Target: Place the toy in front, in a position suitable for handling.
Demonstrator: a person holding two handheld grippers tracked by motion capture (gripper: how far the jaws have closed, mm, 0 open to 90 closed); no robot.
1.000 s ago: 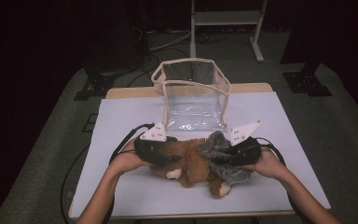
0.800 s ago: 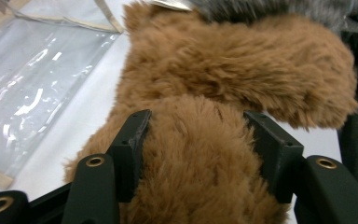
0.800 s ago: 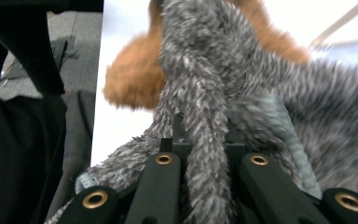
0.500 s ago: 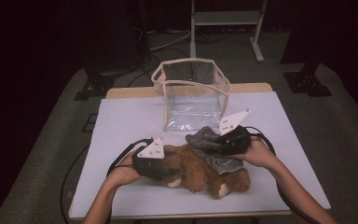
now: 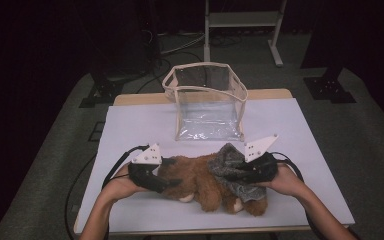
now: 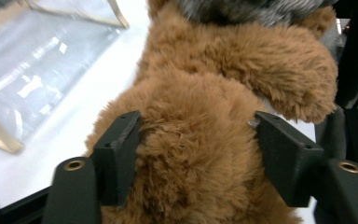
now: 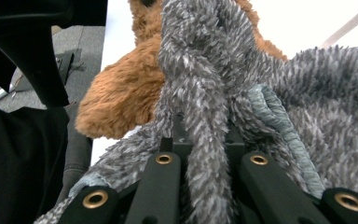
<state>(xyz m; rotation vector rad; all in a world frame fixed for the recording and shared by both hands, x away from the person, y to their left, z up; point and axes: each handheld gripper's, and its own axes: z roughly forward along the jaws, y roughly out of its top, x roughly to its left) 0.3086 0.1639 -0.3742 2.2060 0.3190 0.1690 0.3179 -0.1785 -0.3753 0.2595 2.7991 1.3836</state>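
Note:
A brown teddy bear (image 5: 200,184) lies on the white table (image 5: 140,125) near its front edge. A grey fuzzy cloth (image 5: 228,161) is draped over the bear's right part. My left gripper (image 5: 172,181) is at the bear's left end. In the left gripper view, its jaws (image 6: 198,126) stand wide apart on either side of the bear's furry body (image 6: 200,84), so it is open. My right gripper (image 5: 236,174) is shut on a strand of the grey cloth (image 7: 307,107), pinched between its jaws (image 7: 200,135). Brown fur (image 7: 121,93) shows behind the cloth.
A clear plastic bag with beige trim (image 5: 205,66) stands open-topped at the table's far middle, and its side (image 6: 37,70) lies just left of the bear. A metal stand (image 5: 242,20) is on the floor beyond. Cables trail from both grippers.
My left gripper has come nearer and lower, onto the bear's left end. My right gripper carried the grey cloth up and away, then back down to the right.

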